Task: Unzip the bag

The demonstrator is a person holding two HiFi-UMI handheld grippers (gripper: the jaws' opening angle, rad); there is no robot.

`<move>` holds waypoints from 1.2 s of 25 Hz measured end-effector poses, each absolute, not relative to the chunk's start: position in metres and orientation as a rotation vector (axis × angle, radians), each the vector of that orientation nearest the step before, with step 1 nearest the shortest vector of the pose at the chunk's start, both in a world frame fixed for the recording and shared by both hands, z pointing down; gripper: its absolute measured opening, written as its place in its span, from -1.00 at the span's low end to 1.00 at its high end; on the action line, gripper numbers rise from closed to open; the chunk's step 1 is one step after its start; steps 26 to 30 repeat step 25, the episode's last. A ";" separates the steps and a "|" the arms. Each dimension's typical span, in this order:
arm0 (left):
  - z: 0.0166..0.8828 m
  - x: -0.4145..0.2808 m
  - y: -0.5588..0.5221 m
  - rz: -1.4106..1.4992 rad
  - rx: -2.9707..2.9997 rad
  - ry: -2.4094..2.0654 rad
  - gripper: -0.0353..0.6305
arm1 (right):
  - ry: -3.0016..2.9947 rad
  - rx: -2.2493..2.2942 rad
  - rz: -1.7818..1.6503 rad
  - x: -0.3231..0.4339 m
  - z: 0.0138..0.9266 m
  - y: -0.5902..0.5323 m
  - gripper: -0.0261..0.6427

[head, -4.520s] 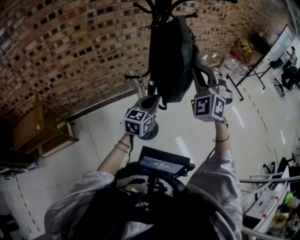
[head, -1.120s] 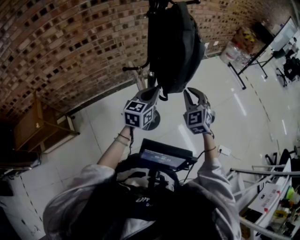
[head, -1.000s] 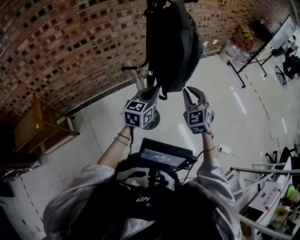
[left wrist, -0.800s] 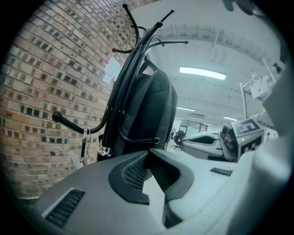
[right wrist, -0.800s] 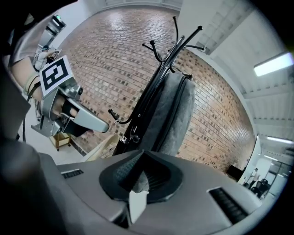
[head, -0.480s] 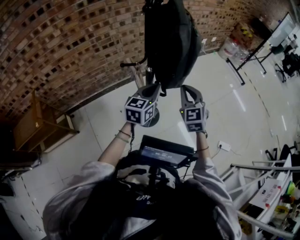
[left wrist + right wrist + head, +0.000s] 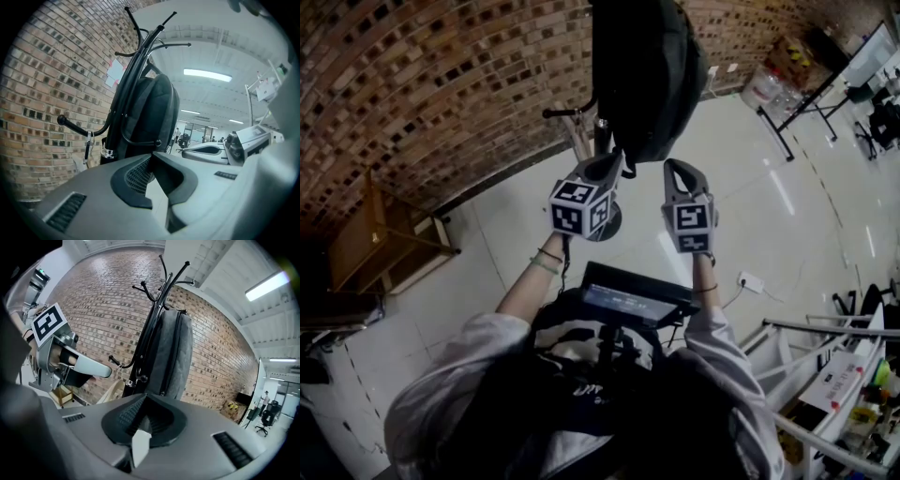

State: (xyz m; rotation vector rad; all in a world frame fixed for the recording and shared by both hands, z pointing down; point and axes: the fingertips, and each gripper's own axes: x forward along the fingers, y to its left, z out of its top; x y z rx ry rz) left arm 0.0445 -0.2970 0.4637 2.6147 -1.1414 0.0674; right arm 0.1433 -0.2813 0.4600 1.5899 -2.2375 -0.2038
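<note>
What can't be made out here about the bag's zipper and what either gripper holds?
Zipper: its slider is too small and dark on the black bag in all views; open or closed is unclear.
Right gripper: jaws have just been closing, tips meet; its view shows nothing between them, though the jaws themselves would hide anything thin.
Left gripper: tips meet, same limit.
Bag top: cut by the head view's edge.

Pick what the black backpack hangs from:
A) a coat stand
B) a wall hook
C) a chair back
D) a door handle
A: the backpack hangs on a black coat stand with curved hooks, which stands free in front of the brick wall.
</note>
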 end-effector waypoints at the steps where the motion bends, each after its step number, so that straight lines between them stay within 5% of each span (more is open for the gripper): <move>1: 0.464 0.044 -0.296 0.069 2.613 -1.143 -0.87 | -2.238 1.590 -0.202 0.143 0.460 -0.280 -0.89; 30: 0.466 0.044 -0.291 0.075 2.609 -1.143 -0.87 | -2.258 1.595 -0.170 0.145 0.459 -0.274 -0.89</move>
